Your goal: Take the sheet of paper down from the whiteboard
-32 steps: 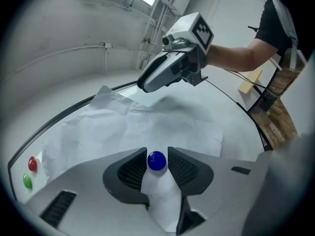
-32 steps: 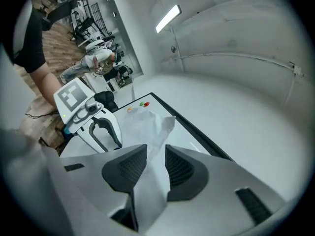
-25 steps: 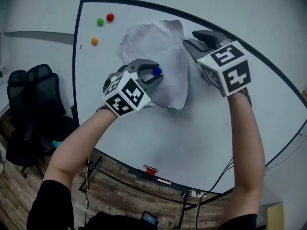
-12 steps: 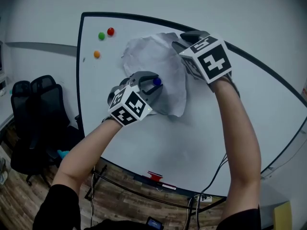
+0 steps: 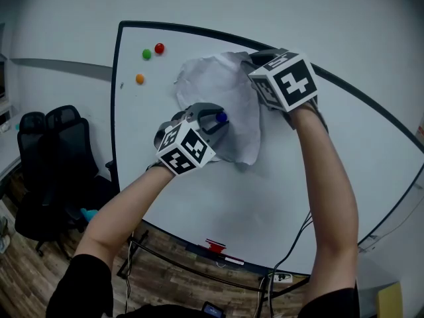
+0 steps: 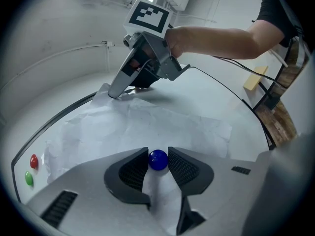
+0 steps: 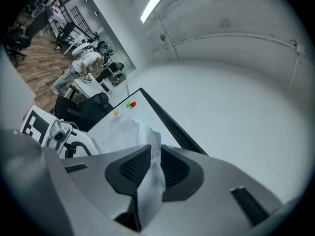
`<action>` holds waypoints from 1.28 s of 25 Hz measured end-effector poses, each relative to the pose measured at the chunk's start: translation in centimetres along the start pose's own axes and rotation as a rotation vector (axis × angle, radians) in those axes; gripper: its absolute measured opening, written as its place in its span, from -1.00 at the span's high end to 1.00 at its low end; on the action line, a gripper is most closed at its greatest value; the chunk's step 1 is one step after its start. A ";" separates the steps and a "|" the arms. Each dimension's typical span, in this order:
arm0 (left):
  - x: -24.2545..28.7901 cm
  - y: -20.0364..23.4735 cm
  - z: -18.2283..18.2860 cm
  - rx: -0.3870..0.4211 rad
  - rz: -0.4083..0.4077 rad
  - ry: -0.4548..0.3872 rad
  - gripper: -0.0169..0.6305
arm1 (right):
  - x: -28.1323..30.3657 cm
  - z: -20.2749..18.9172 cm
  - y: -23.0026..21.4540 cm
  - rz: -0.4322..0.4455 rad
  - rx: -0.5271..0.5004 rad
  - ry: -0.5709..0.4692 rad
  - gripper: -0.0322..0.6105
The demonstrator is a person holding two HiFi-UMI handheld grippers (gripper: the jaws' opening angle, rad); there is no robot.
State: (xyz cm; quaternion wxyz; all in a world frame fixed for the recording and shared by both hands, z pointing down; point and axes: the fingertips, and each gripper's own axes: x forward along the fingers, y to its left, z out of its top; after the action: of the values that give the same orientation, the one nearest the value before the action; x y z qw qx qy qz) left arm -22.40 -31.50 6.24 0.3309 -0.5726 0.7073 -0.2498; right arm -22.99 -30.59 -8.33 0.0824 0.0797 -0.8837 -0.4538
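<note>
A crumpled white sheet of paper (image 5: 212,88) hangs on the whiteboard (image 5: 285,177), pinned by a blue ball magnet (image 5: 221,117). My left gripper (image 5: 213,120) is shut on that magnet (image 6: 158,160), both pads touching it, with the sheet (image 6: 147,124) lying beneath. My right gripper (image 5: 254,61) sits at the sheet's upper right corner. Its jaws are closing, and the corner of the sheet (image 7: 147,181) runs up between them, pinched at the tips (image 7: 154,154). The left gripper view shows the right gripper (image 6: 114,93) nipping that corner.
Red (image 5: 159,48), green (image 5: 146,54) and orange (image 5: 140,79) magnets sit on the board's upper left. The board's black frame (image 5: 118,98) runs down the left. Black office chairs (image 5: 53,151) stand lower left. A red eraser (image 5: 213,246) lies on the bottom ledge.
My right gripper has moved left onto the sheet's upper right corner and its jaws have narrowed on it. The left gripper has stayed on the blue magnet.
</note>
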 end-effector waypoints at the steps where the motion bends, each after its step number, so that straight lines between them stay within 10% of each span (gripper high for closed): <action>1: 0.0 0.0 0.0 -0.001 0.000 0.000 0.53 | 0.0 0.0 0.0 -0.001 0.000 0.002 0.70; 32: -0.1 0.5 -0.1 -0.007 -0.028 0.010 0.55 | -0.5 -0.7 -0.6 -0.033 -0.011 0.052 0.84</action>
State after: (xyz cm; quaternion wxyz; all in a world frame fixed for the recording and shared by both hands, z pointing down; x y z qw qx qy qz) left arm -22.82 -31.31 5.95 0.3216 -0.5823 0.7019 -0.2547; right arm -22.31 -31.42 -8.45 0.0983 0.1055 -0.8773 -0.4578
